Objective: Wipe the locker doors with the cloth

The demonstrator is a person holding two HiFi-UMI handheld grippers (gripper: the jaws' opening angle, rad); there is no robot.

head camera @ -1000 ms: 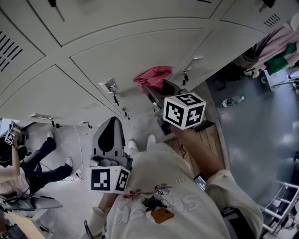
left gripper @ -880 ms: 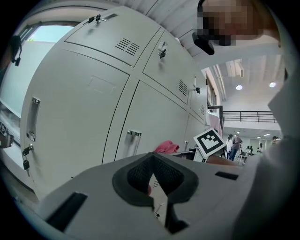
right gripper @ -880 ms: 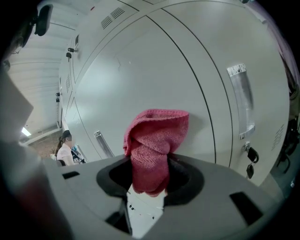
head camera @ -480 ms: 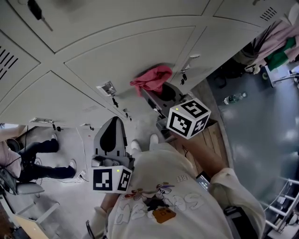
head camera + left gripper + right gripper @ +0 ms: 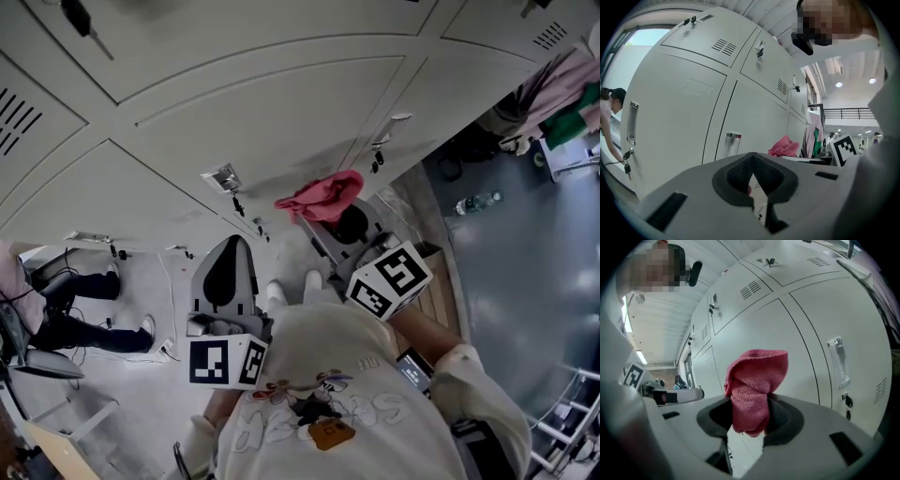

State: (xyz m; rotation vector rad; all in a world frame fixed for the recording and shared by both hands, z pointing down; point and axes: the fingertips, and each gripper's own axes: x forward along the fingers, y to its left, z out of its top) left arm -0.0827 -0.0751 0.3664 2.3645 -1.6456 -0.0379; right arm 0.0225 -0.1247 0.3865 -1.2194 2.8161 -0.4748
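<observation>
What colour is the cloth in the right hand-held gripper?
The cloth is pinkish red, clearest in the right gripper view.

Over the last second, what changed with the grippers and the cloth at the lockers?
The right gripper, shut on the pink cloth throughout, moved down along the locker door toward the person's body. Nothing was taken or released. The left gripper stayed low, shut and empty.
</observation>
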